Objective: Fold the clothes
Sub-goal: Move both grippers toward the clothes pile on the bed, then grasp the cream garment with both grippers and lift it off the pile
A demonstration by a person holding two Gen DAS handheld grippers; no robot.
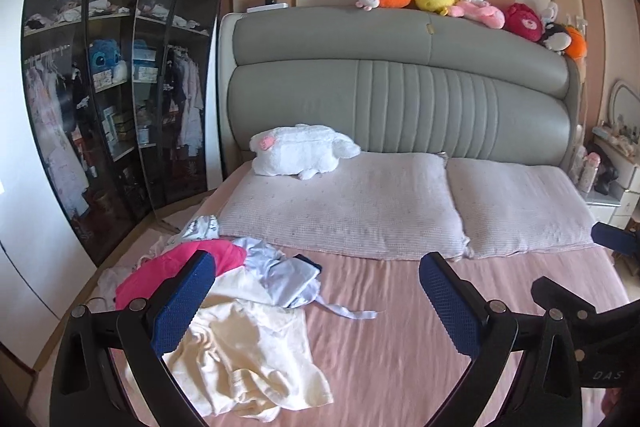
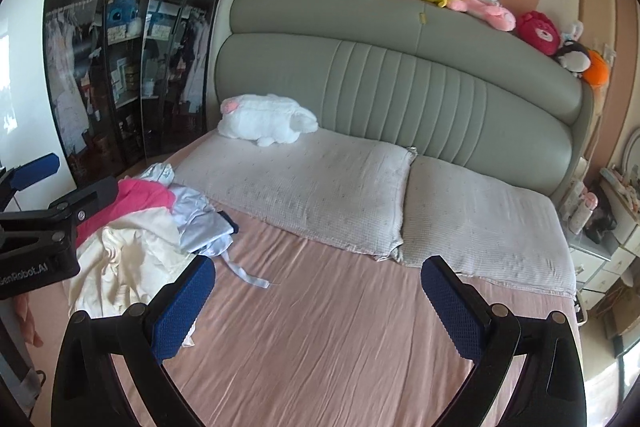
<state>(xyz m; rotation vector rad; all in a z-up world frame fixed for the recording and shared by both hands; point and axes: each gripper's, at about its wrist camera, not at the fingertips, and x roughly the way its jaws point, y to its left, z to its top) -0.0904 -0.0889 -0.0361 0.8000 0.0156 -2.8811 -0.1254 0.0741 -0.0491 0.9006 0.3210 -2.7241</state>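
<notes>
Both the left gripper and right gripper gape wide, empty, above the bed; the clothes are heaped at its left edge, under the left gripper's left finger. Only the right view shows sheet beyond.

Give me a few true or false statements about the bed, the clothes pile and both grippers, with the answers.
1. Both grippers hold clothing. False: the left gripper and right gripper have jaws wide apart, holding nothing.
2. The cream garment lies at the near end of the clothes pile. True.
3. A white plush toy lies on a pillow. True.
4. The pink garment is neatly folded. False: it is crumpled in the pile.
</notes>
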